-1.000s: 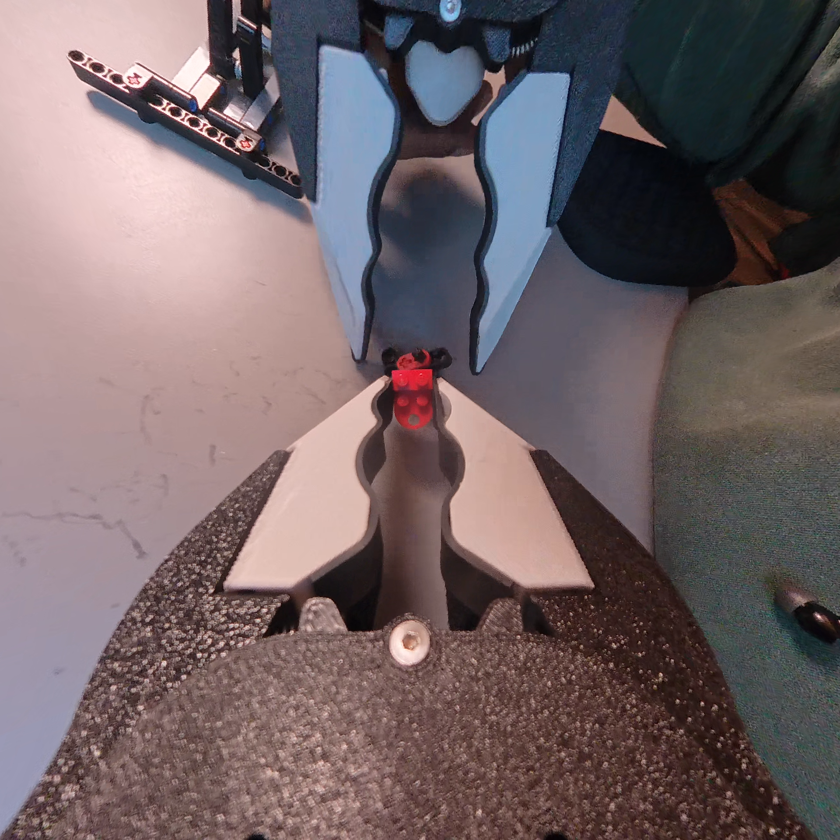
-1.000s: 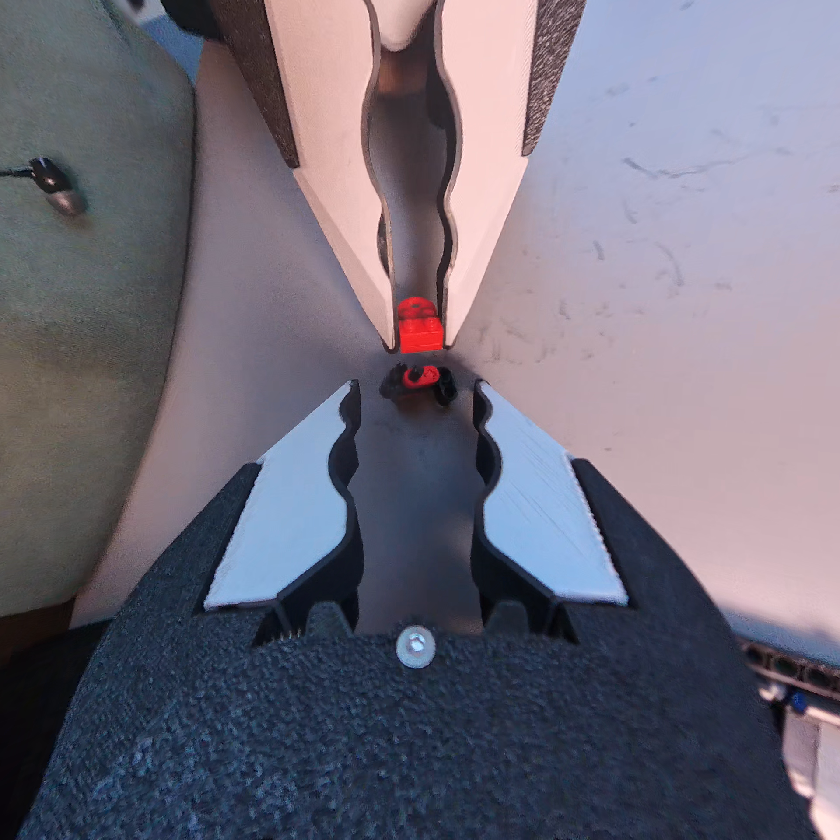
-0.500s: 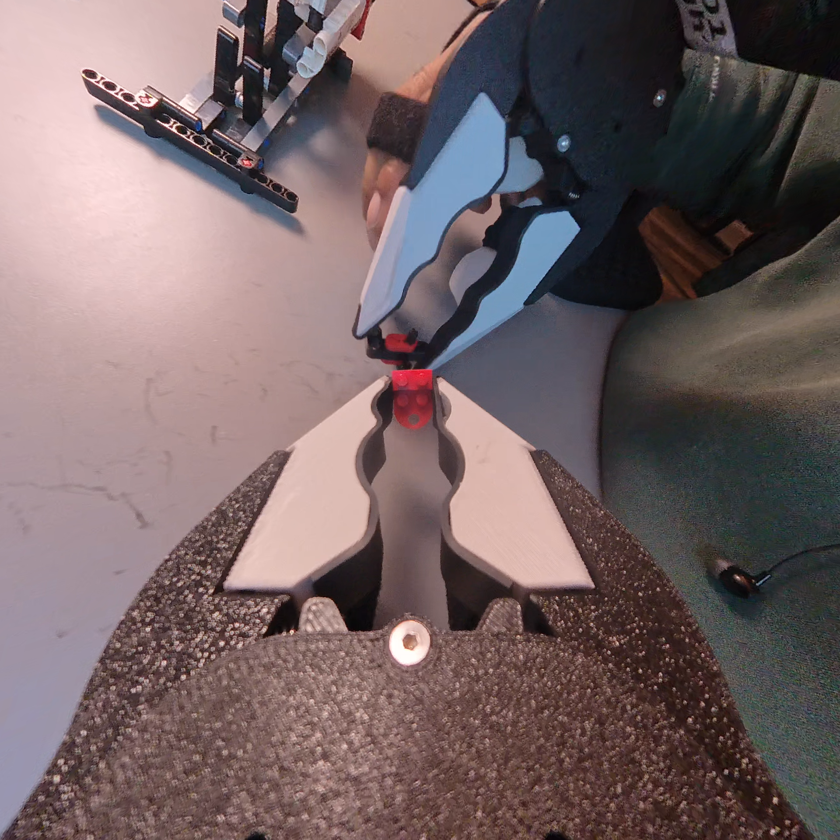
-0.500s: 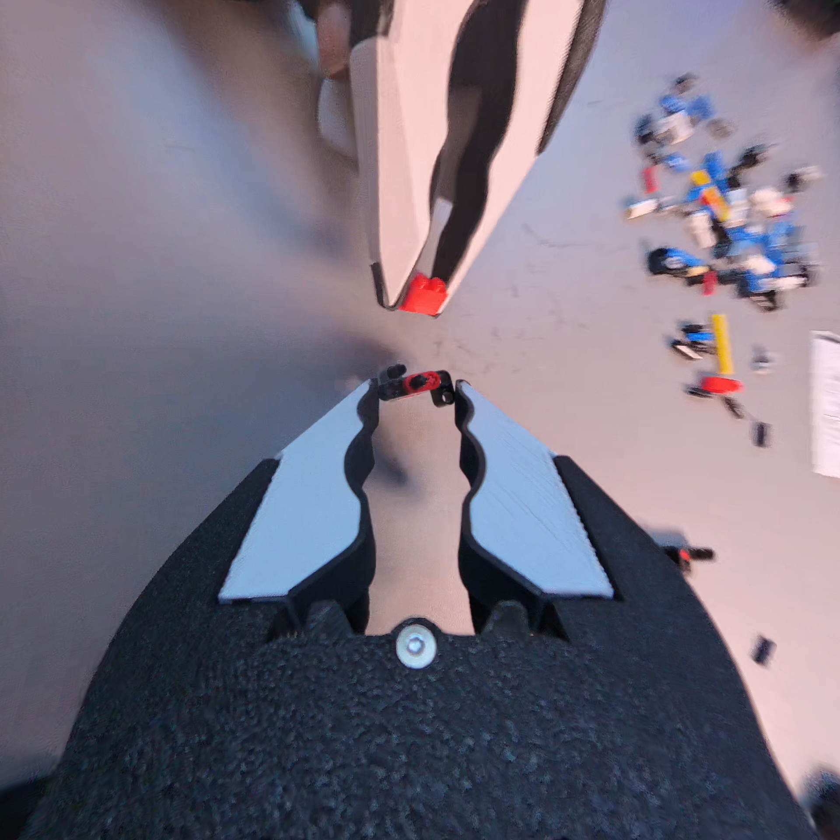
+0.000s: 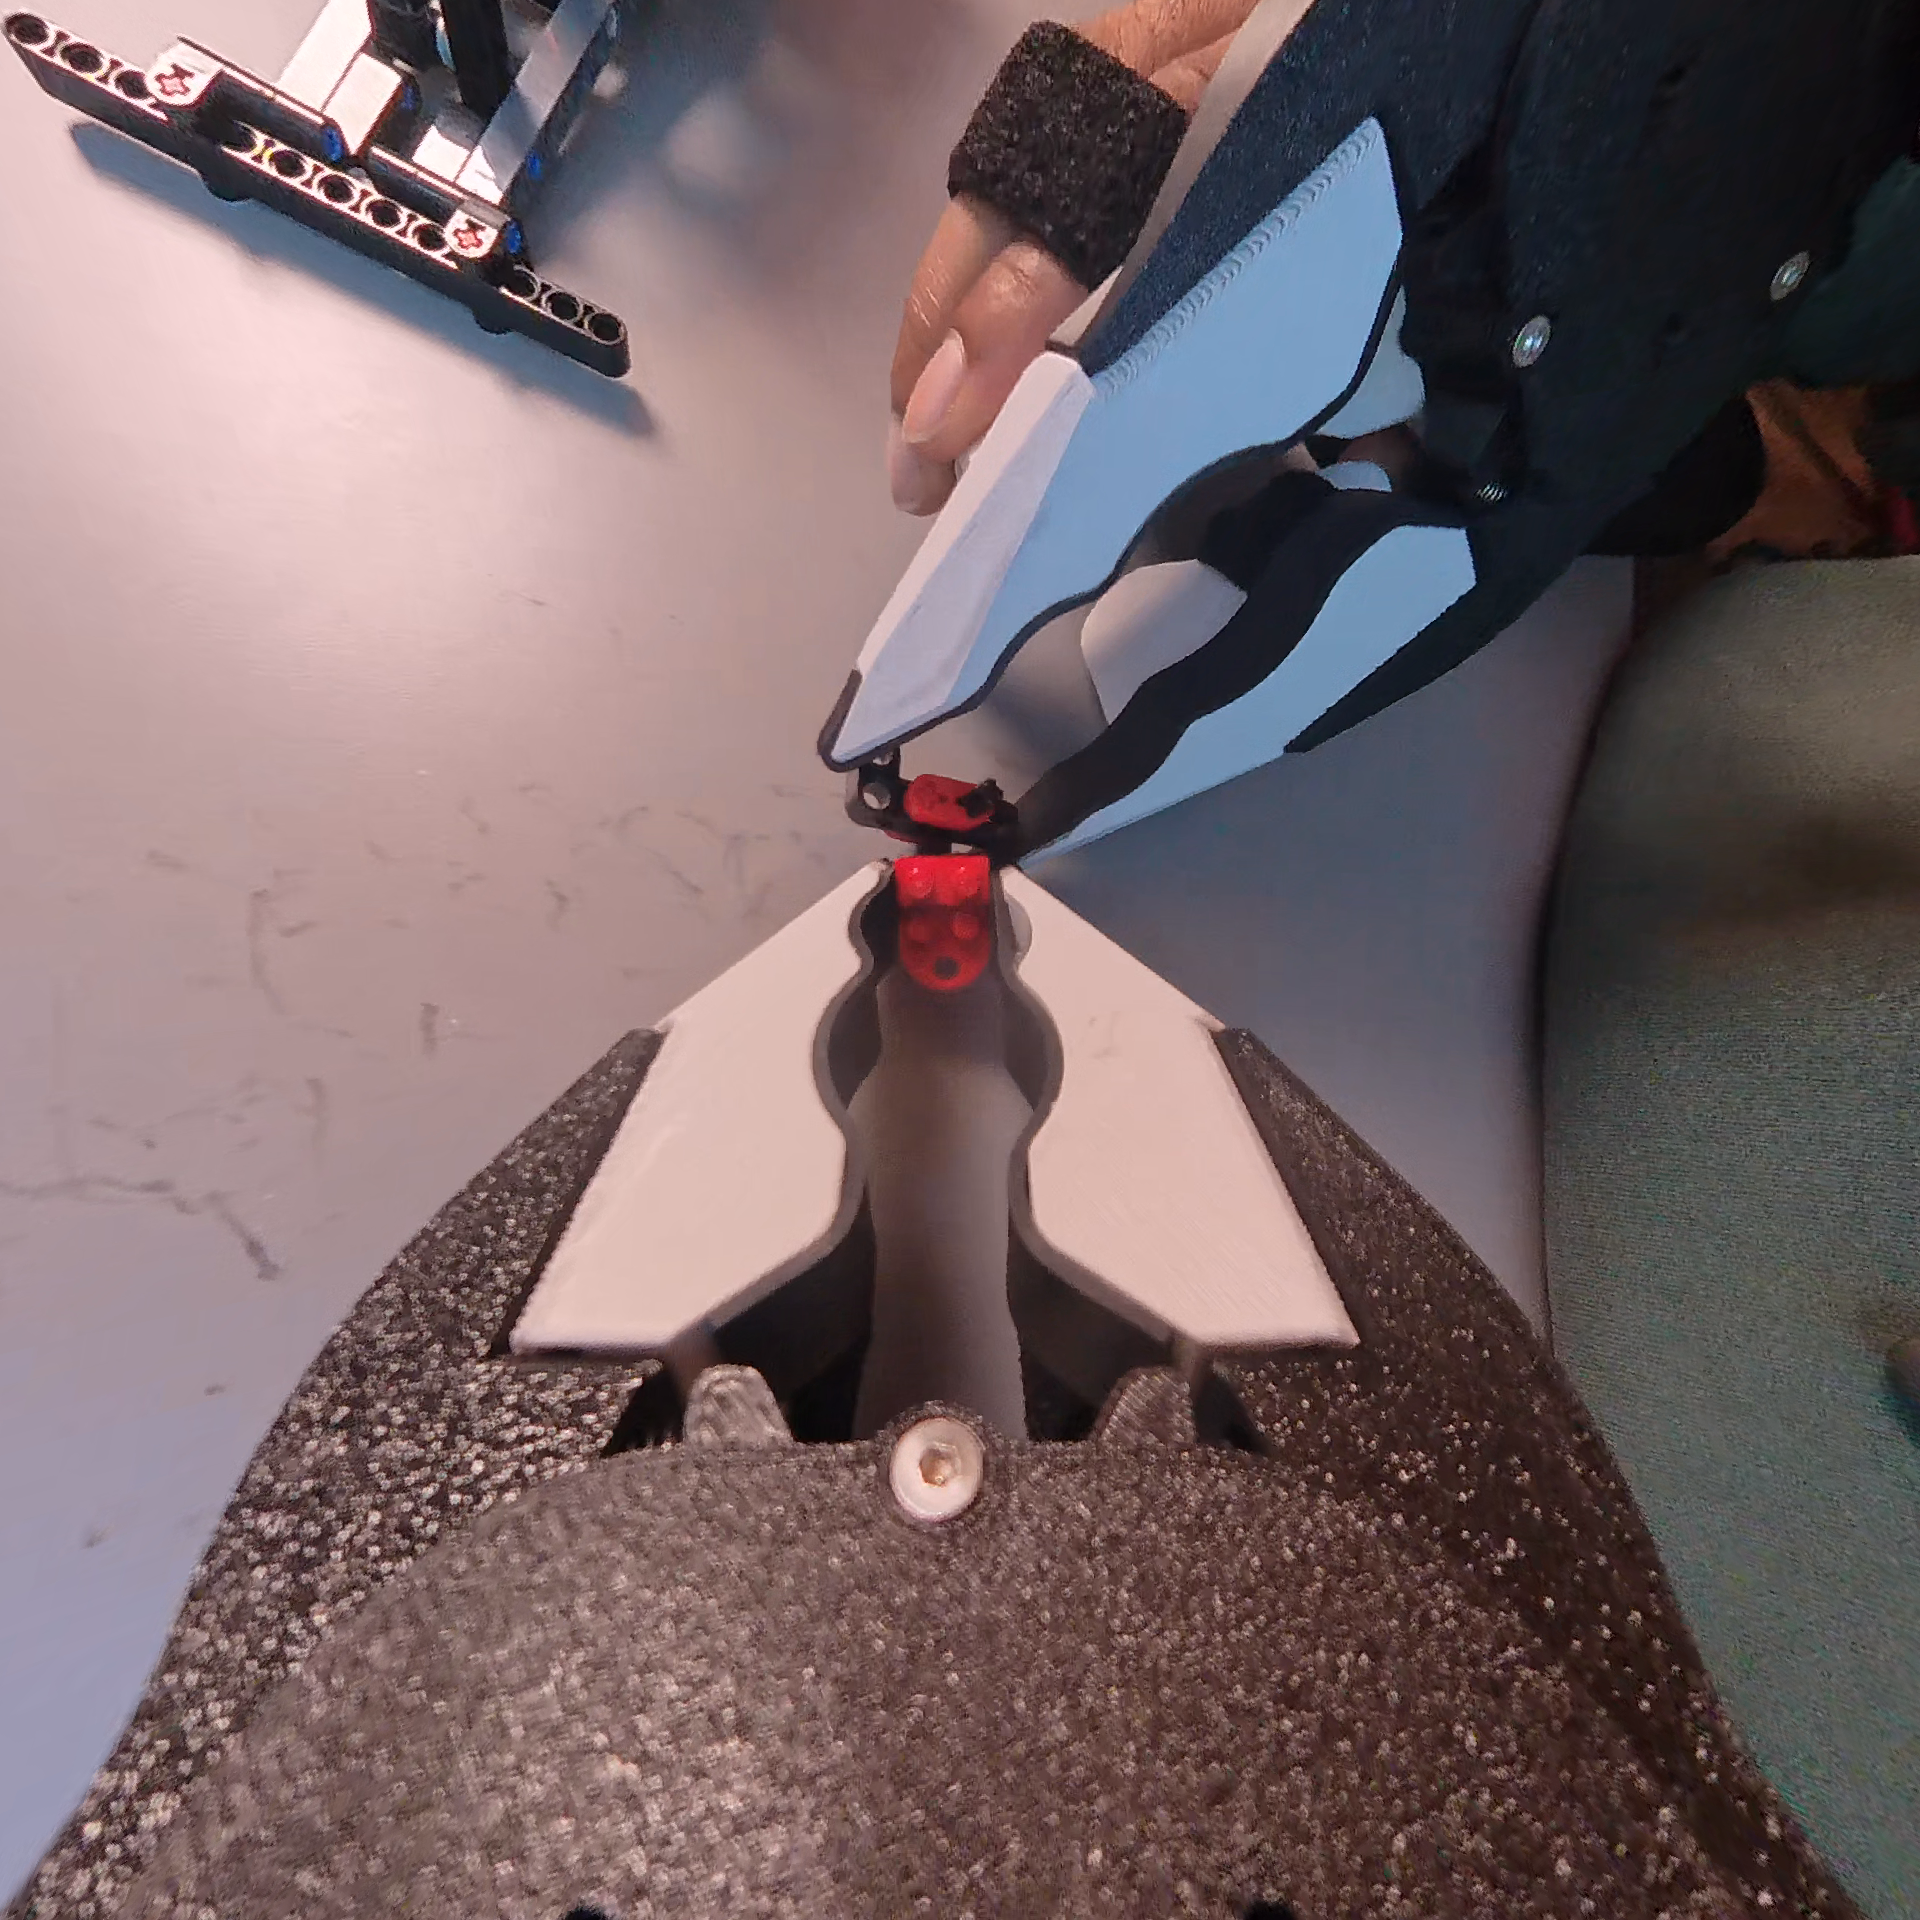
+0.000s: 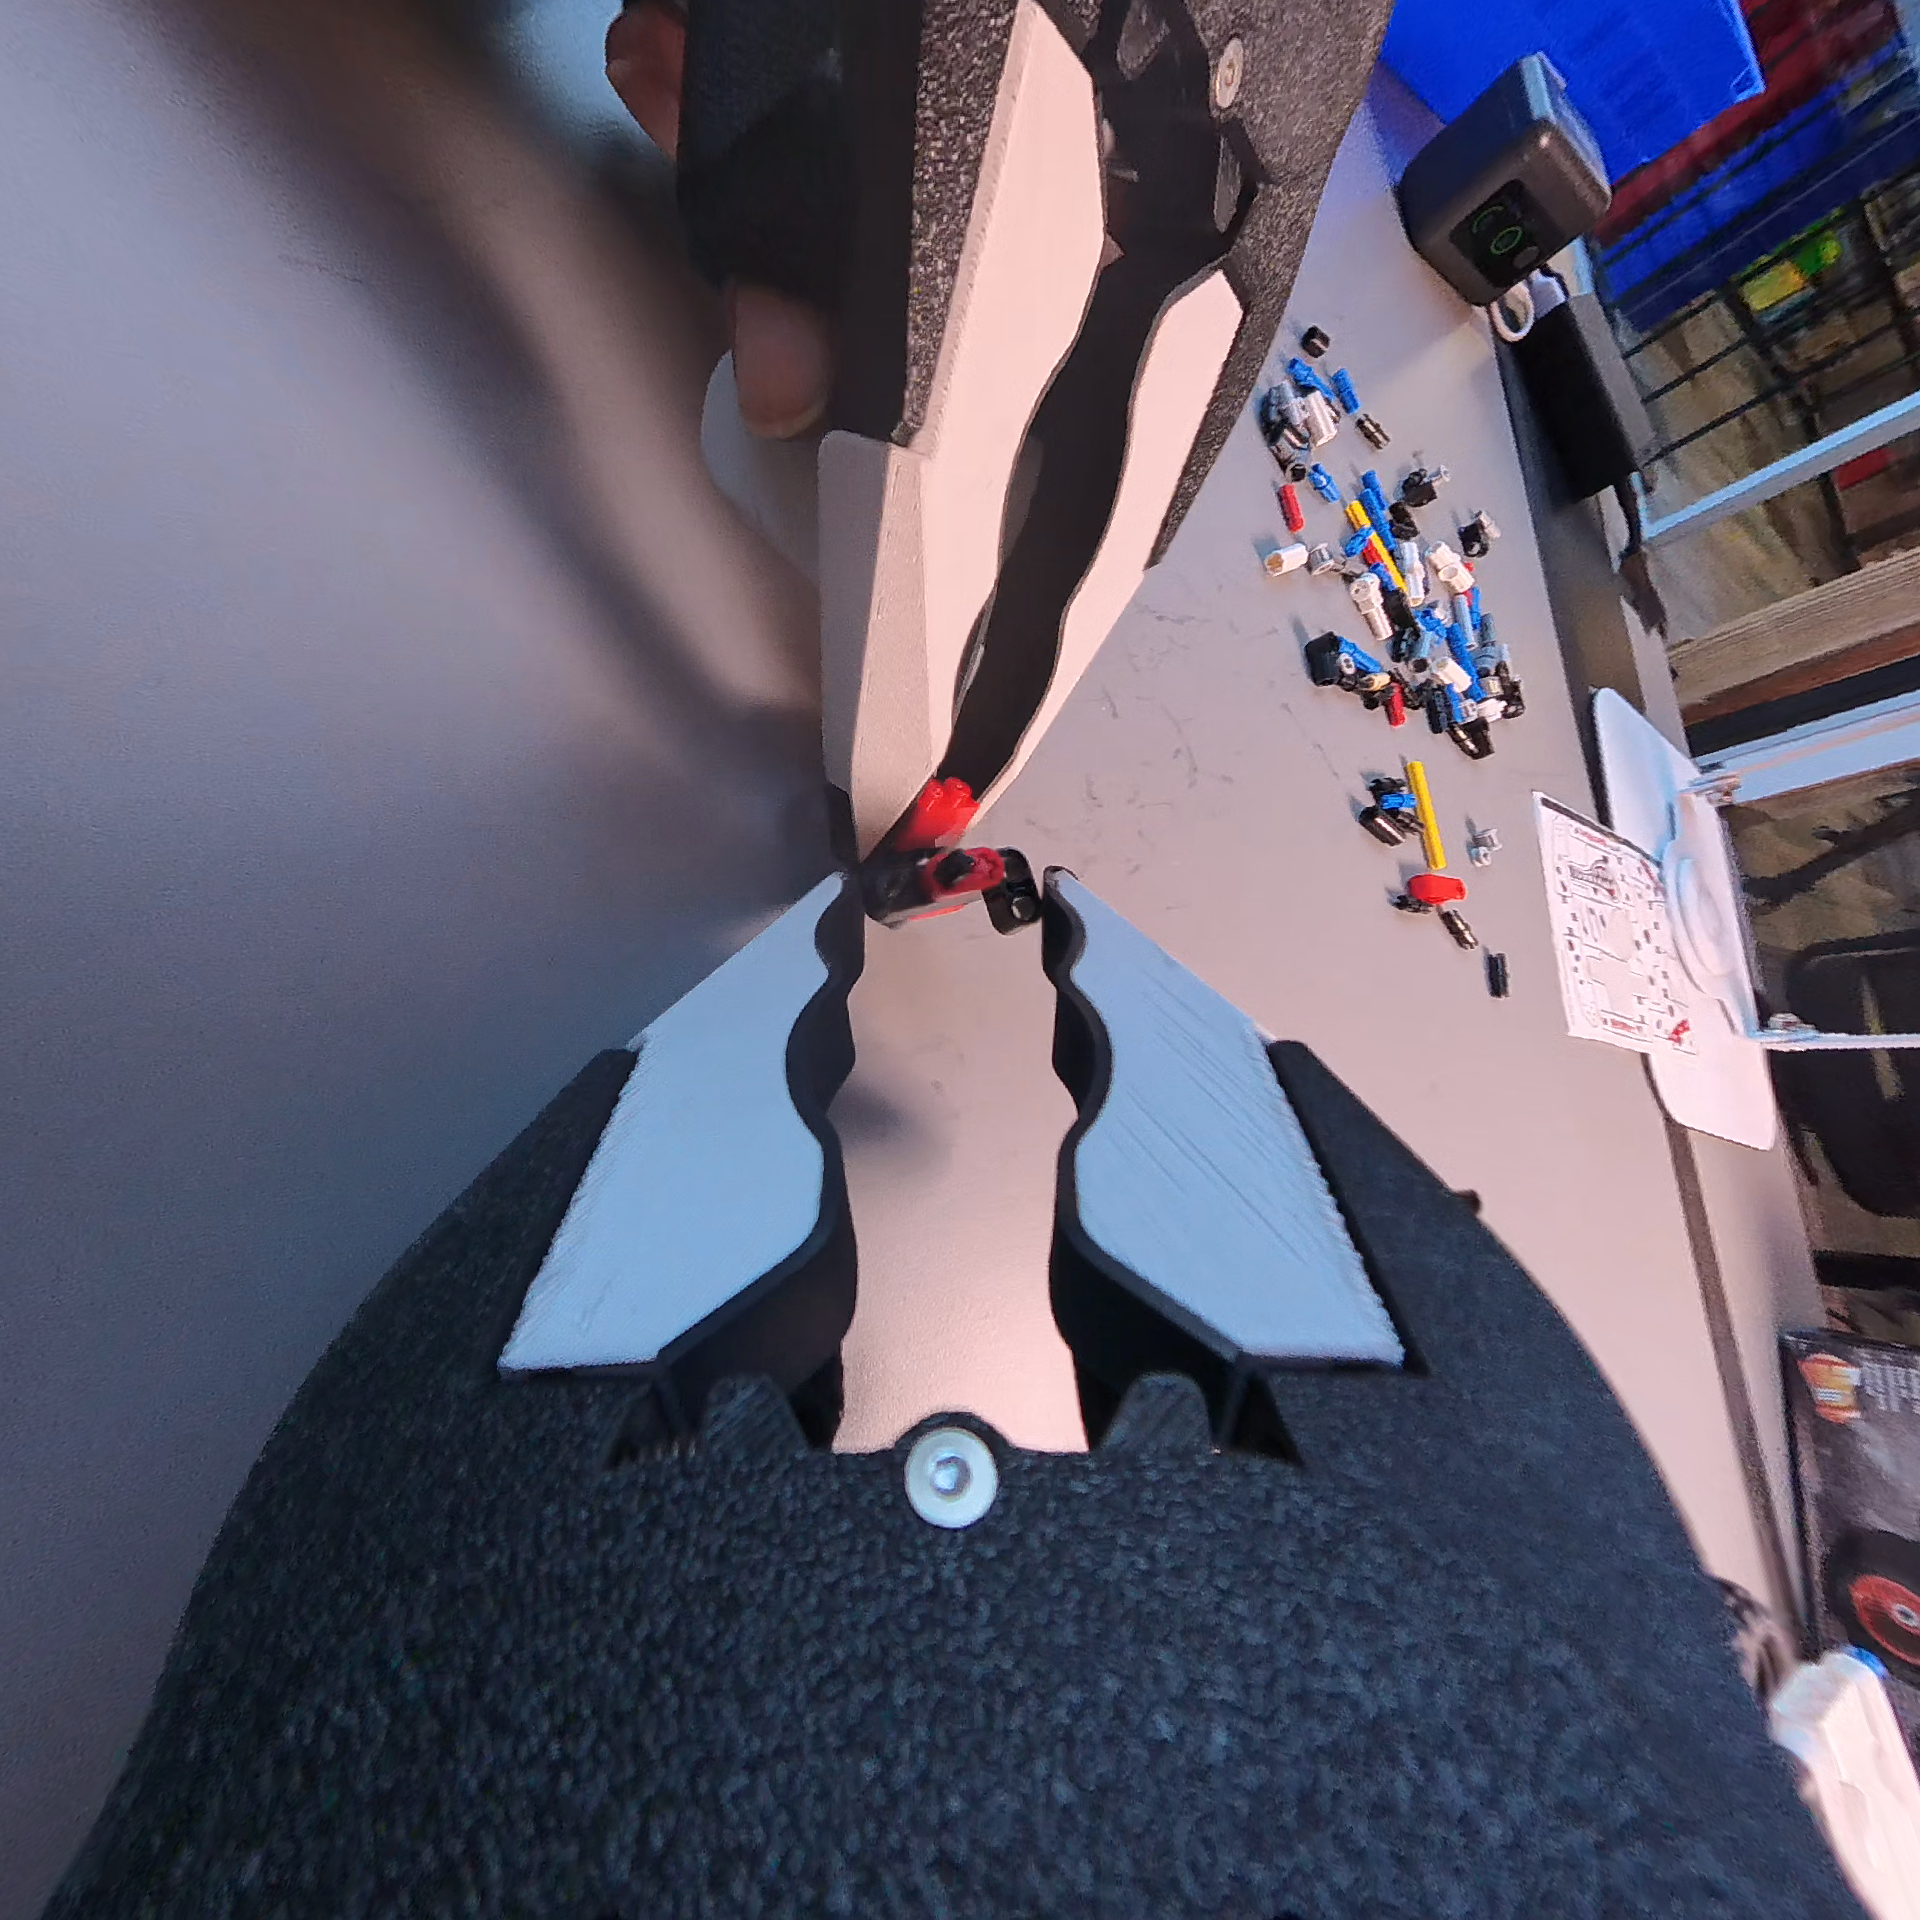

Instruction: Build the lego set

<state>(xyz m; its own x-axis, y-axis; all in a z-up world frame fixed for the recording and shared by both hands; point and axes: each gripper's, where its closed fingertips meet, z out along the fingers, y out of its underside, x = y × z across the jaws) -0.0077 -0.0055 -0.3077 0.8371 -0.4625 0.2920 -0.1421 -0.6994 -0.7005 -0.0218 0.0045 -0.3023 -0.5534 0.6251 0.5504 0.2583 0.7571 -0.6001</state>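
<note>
Your left gripper (image 5: 940, 883) is clamped on the red plate piece (image 5: 942, 925), which sits at its fingertips. Just beyond this plate, almost touching, your right gripper (image 6: 951, 883) pinches the black-and-red connector piece (image 6: 945, 881) by its ends. The half-built frame (image 5: 343, 177) lies well apart from the plate (on the grey table (image 5: 312, 675)).

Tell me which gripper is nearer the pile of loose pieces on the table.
Right. The right gripper has the pile ahead and to its right; the left gripper sits just past it, marginally farther from it.
</note>
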